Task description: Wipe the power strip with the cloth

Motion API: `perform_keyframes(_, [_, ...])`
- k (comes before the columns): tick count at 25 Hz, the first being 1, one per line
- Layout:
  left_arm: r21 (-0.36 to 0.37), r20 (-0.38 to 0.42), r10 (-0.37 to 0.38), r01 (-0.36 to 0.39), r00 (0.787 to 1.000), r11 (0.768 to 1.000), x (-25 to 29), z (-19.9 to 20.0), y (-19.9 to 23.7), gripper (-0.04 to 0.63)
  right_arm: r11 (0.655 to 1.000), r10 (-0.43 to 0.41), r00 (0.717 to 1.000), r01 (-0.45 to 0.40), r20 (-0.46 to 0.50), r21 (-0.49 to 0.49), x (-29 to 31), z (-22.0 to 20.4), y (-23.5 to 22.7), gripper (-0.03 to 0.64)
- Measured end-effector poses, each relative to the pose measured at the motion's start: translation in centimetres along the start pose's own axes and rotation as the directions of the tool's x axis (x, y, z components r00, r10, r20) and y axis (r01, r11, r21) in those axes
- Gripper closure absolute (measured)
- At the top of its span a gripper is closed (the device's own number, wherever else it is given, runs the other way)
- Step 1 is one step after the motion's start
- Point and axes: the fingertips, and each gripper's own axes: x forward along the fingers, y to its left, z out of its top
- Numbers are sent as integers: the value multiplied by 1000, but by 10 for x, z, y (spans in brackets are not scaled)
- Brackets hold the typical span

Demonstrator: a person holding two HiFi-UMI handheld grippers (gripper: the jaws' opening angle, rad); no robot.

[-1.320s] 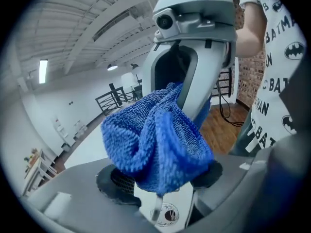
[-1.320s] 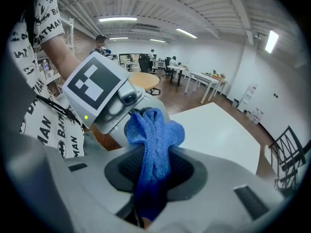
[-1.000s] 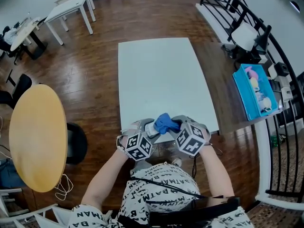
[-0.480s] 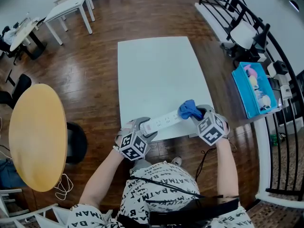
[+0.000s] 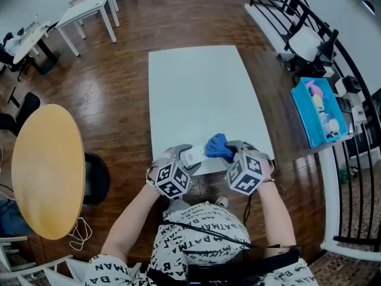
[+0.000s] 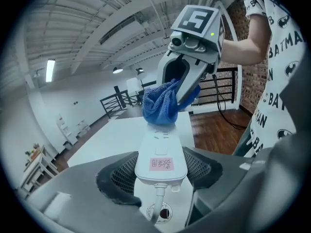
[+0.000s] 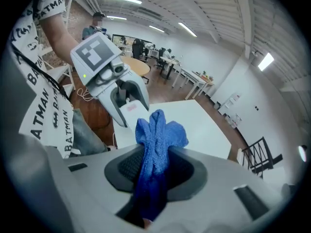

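A white power strip [image 5: 194, 155] sits lengthwise between the jaws of my left gripper [image 5: 183, 164], which is shut on its cord end over the white table's [image 5: 202, 88] near edge. In the left gripper view the strip [image 6: 160, 154] shows a pink label, and its pads [image 6: 121, 171] press both of its sides. My right gripper [image 5: 231, 155] is shut on a bunched blue cloth [image 5: 216, 146]. The cloth [image 6: 161, 103] lies on the strip's top face, close to the left gripper. In the right gripper view the cloth [image 7: 156, 140] fills the jaws and hides most of the strip [image 7: 130, 108].
A blue bin [image 5: 318, 115] with small items stands on a surface to the right, beside a black railing [image 5: 297, 16]. A round yellow table [image 5: 47, 171] is at the left and white desks [image 5: 89, 8] at the far left. Wooden floor surrounds the table.
The right gripper carried the cloth out to the right along the strip, then back left toward the left gripper. The left gripper and strip stayed in place.
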Motion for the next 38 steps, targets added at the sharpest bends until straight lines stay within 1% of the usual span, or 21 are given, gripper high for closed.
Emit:
perform_keyframes(3, [14,6,-6,6,1000,1000,3,6,-3,313,997,71,996,-69,48,-30,3,25,22,497])
perform_keyframes(7, [28,13,-12,12,1000,1000,5,9,-6,313,988,127,989,-120,70,-100,7,52,43,497])
perform_keyframes(10, [25,24,-15,15,1000,1000,5,10,-5,313,983,162,982,-153,99,-98,7,62,49,497])
perform_keyframes(13, [39,37,-17,15,999,999,2,12,-6,313,975,222,960,-216,171,-54,1,75,54,497])
perform_keyframes(14, [44,40,-15,13,999,999,1,13,-6,313,972,234,955,-228,184,-52,0,78,55,497])
perform_keyframes(17, [63,48,-11,8,999,998,-2,15,-7,313,969,239,956,-225,168,-97,3,79,60,497])
perform_keyframes(20, [72,55,-19,15,998,997,-4,13,-11,313,971,203,973,-186,107,-149,6,70,58,495])
perform_keyframes(23, [54,65,-19,16,998,998,-7,12,-12,313,977,157,985,-145,65,-158,5,56,47,495])
perform_keyframes(27, [34,78,-16,13,997,999,-8,12,-10,313,988,96,995,-92,30,-123,4,33,24,495])
perform_keyframes(31, [-13,96,-12,13,995,1000,-15,10,-7,313,996,23,999,-25,-23,-82,0,6,-1,495])
perform_keyframes(35, [-49,104,-4,9,995,999,-20,6,-4,313,999,-46,996,45,-80,-14,-1,-28,-31,495])
perform_keyframes(38, [-65,111,-2,9,994,998,-21,5,-2,313,994,-92,989,98,-115,44,-3,-53,-51,495])
